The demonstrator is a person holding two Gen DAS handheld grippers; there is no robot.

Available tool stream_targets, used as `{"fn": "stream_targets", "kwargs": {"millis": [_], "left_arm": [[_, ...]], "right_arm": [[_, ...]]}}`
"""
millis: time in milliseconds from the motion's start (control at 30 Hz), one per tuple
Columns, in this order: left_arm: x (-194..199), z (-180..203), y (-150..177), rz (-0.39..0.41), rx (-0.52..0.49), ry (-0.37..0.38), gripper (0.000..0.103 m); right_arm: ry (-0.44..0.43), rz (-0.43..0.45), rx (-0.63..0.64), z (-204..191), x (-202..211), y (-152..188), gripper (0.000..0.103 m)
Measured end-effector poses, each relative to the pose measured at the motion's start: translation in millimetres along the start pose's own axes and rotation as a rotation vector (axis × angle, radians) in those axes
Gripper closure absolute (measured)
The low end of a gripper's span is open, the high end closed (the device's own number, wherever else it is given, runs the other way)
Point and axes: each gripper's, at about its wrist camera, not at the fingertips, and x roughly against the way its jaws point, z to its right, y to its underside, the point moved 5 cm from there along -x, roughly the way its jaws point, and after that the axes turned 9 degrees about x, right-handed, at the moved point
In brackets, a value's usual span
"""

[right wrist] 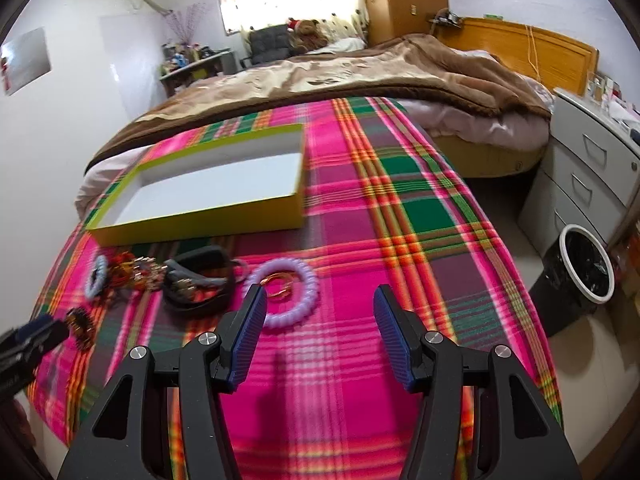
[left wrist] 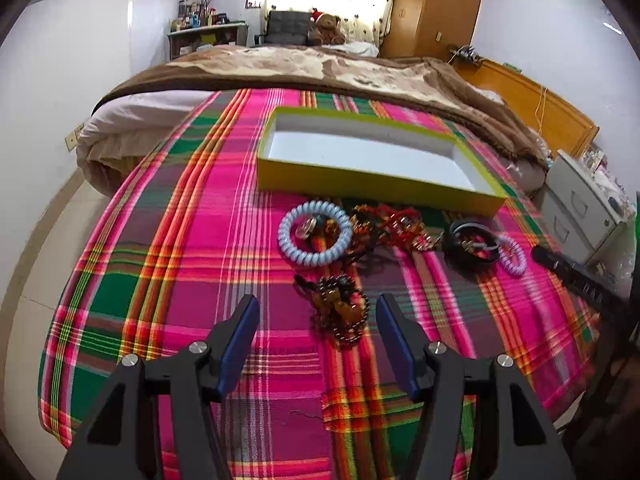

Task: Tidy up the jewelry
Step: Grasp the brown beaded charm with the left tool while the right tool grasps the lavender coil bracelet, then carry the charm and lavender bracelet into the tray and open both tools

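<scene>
My left gripper (left wrist: 318, 312) spread wide and empty over a beaded bracelet (left wrist: 340, 308) on the plaid blanket (left wrist: 192, 240), my right gripper (right wrist: 318, 304) wide and empty near a lilac coil bracelet (right wrist: 286, 292), empty yellow box (left wrist: 372, 184) beyond the jewelry.

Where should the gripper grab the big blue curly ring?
Probably on the near arc of the blue ring, from above, with one finger inside the hole and one outside. It lies flat on the cloth, so only its thin band offers a pinch. Small trinkets sit inside the far part.
</scene>
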Motion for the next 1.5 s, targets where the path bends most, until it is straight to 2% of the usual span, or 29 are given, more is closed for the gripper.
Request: {"fn": "stream_targets", "kwargs": {"millis": [167,333,433,533,600,667,733,767,900,1400,1500], "left_arm": [[-7.8,-2.2,3.7,-0.034,-0.001,-0.009,0.040],[-13.2,-2.4,6.2,-0.056,0.003,0.007,0.048],[-13.7,-2.0,4.9,-0.053,0.008,0.025,0.058],[-15.0,-0.4,4.1,-0.056,0.001,0.032,0.061],[-15.9,1.1,3.4,-0.059,-0.006,0.036,0.063],[-16.6,2.1,2.9,-0.061,-0.008,0.043,0.066],[-16.9,4.8,2.2,-0.069,-0.009,0.068,0.078],[-17.1,6.6,2.0,-0.069,-0.014,0.071,0.078],[-17.1,8.2,-0.2,-0.061,-0.027,0.074,0.085],[-1.4,6.6,-10.7,-0.014,-0.020,0.114,0.086],[2.9,4.3,-17.4,0.000,-0.016,0.113,0.086]], "right_arm": [[-0.027,-0.046,0.027,4.1,-14.4,-1.9,0.047],[-0.074,-0.060,0.029,0.8,-20.8,0.2,0.048],[-0.092,-0.070,0.018,0.6,-25.6,1.1,0.074],[-0.095,-0.066,0.017,0.0,-26.1,0.9,0.075],[-0.098,-0.064,0.022,-1.3,-26.0,1.3,0.079],[-0.108,-0.062,0.029,-3.8,-26.0,0.9,0.089],[-0.098,-0.060,0.045,-7.0,-25.8,0.2,0.091],[-0.096,-0.058,0.049,-8.1,-25.6,0.0,0.093],[-0.102,-0.041,0.031,-5.6,-22.0,0.1,0.094],[-0.131,0.036,-0.012,-0.3,-0.4,-12.5,0.095],[-0.135,0.051,-0.009,-1.2,5.6,-17.2,0.099]]}}
